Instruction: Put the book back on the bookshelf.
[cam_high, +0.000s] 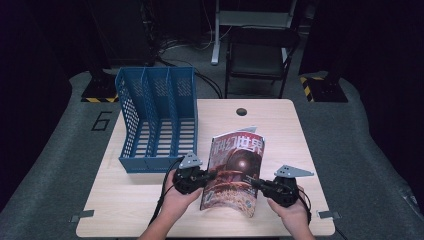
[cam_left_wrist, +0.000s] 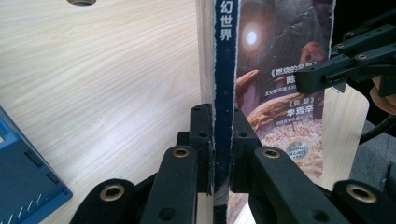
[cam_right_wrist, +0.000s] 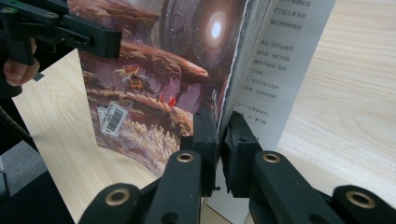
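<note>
The magazine (cam_high: 235, 167) is held tilted above the near table (cam_high: 125, 200), right of the blue file rack (cam_high: 157, 120). The left gripper (cam_high: 210, 176) clamps its spine and the right gripper (cam_high: 252, 182) clamps its open edge, probably for carrying it level.

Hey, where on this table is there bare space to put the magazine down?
Free: the table right of the magazine, and the front strip nearest the person. Also the far edge around the cable hole. Crowded: the left back, taken by the blue file rack, and the middle, where both tongs grip the magazine.
</note>
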